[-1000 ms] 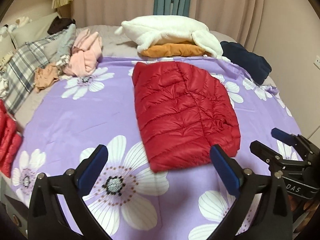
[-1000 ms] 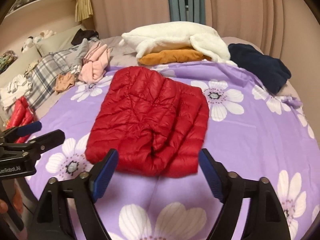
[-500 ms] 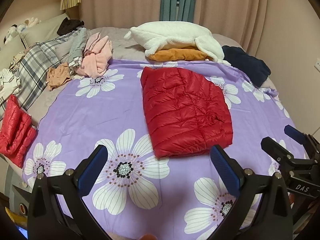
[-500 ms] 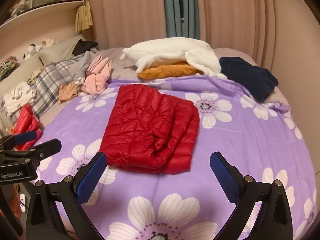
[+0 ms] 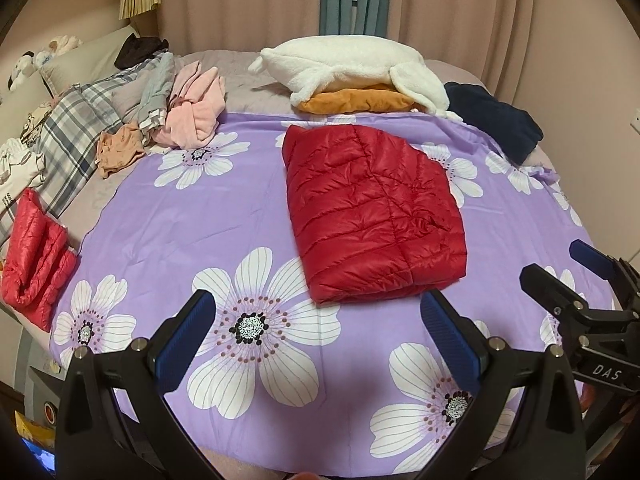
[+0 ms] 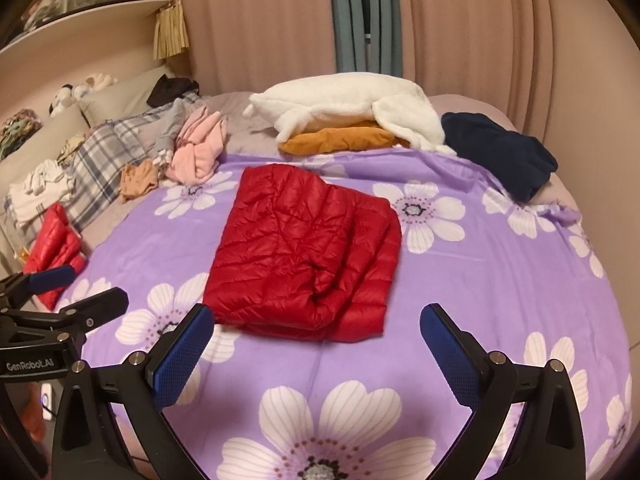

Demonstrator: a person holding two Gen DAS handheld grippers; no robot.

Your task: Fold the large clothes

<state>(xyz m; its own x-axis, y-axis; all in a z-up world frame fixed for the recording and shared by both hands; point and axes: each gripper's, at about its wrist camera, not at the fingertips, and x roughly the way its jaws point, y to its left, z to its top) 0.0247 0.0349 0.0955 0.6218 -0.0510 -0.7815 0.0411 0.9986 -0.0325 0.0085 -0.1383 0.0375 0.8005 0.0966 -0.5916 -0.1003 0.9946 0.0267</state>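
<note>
The folded red jacket [image 5: 372,216] lies mid-bed on the purple floral sheet [image 5: 192,220]. Left gripper [image 5: 316,336] and right gripper [image 6: 316,344] hover at the near edge, jaws wide, empty.

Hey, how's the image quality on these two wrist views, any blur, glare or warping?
Left wrist: warm dim light, fisheye bends the bed edge, red jacket sharp with slight sheen. Right wrist: same bowing, curtains curve, jacket mildly soft, dark corners.
</note>
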